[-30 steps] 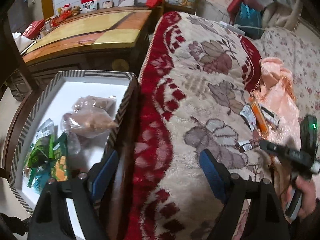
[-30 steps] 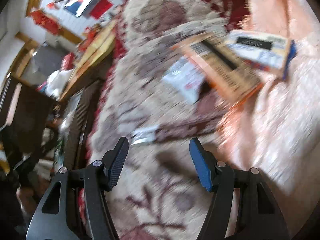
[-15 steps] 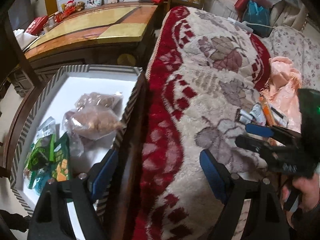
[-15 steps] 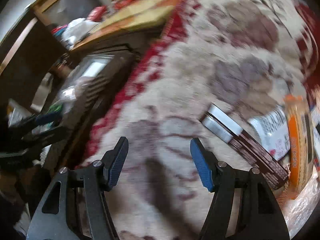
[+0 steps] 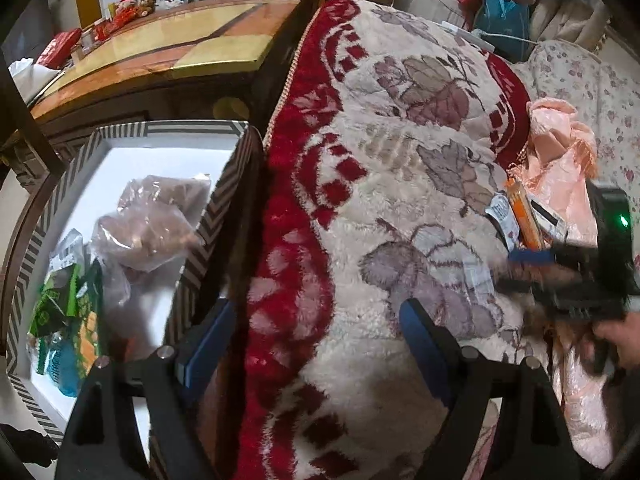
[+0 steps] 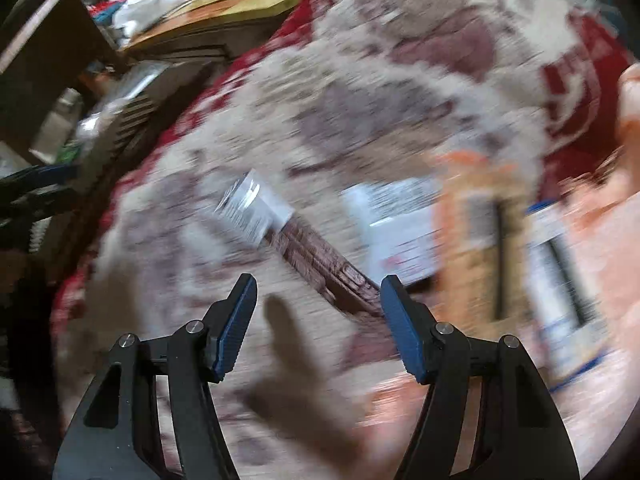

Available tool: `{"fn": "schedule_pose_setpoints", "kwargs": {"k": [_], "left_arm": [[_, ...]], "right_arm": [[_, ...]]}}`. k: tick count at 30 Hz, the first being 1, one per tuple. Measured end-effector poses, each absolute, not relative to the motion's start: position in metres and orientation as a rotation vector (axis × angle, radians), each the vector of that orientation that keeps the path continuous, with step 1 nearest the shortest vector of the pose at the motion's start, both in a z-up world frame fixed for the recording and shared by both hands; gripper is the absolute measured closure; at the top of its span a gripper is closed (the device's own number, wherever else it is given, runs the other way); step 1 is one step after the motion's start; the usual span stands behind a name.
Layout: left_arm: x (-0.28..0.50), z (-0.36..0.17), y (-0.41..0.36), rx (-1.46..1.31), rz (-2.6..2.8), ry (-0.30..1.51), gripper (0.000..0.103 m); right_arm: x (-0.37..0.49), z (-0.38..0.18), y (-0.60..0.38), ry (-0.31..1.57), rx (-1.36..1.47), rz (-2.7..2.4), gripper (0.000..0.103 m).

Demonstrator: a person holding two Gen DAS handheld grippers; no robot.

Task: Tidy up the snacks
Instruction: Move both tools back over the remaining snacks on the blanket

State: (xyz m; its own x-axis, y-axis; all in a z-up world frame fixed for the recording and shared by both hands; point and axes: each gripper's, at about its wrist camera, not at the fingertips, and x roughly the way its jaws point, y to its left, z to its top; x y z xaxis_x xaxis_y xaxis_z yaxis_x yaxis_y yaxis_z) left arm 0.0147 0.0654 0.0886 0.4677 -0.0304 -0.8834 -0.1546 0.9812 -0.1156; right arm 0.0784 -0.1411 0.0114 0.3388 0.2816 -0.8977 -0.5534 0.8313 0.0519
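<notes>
left gripper (image 5: 312,344): jaws spread wide with nothing between them, straddling the line where the box wall meets the red edge of the blanket; one blue pad hangs over the box side, the other over the fleece.
right gripper (image 6: 316,324): jaws about half apart and empty, pointing down at the blanket; the picture is smeared, and their shadow falls on the fleece just below the tips.
brown snack bar (image 6: 320,256): lies slantwise on the blanket just ahead of the right jaws, its near end close to the right-hand pad without touching it, its white wrapper end farther out.
other loose snacks: a white packet (image 6: 400,232), an orange packet (image 6: 476,232) and a white-and-blue packet (image 6: 560,280) lie side by side beyond and to the right of the right jaws.
striped box (image 5: 216,208): sits ahead and left of the left jaws, open-topped, white inside.
box contents: two clear bags of brown snacks (image 5: 152,224) farther from the jaws, green packets (image 5: 64,300) nearer.
blanket (image 5: 400,200): cream fleece with leaf pattern and red border, under both grippers.
person's hand (image 5: 616,332): grips the right tool's handle, far right of the left jaws.
</notes>
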Motion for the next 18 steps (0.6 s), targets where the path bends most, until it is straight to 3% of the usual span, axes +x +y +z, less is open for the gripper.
{"fn": "schedule_pose_setpoints", "kwargs": {"k": [4,10,15,18], "left_arm": [[0.017,0.091,0.065,-0.231,0.068,1.090,0.017],[0.016,0.098,0.051,-0.210,0.039,1.082,0.017],[0.018,0.096,0.050,-0.214,0.032,1.086,0.017],[0.018,0.091,0.054,-0.216,0.040,1.099,0.017]], "right_arm": [[0.043,0.026,-0.111,1.141,-0.043,0.793,0.038],[0.024,0.043,-0.118,1.044,-0.132,0.657,0.038],[0.051,0.005,-0.180,1.197,0.208,0.432,0.038],[0.066,-0.001,-0.190,1.164,0.277,0.364,0.037]]}}
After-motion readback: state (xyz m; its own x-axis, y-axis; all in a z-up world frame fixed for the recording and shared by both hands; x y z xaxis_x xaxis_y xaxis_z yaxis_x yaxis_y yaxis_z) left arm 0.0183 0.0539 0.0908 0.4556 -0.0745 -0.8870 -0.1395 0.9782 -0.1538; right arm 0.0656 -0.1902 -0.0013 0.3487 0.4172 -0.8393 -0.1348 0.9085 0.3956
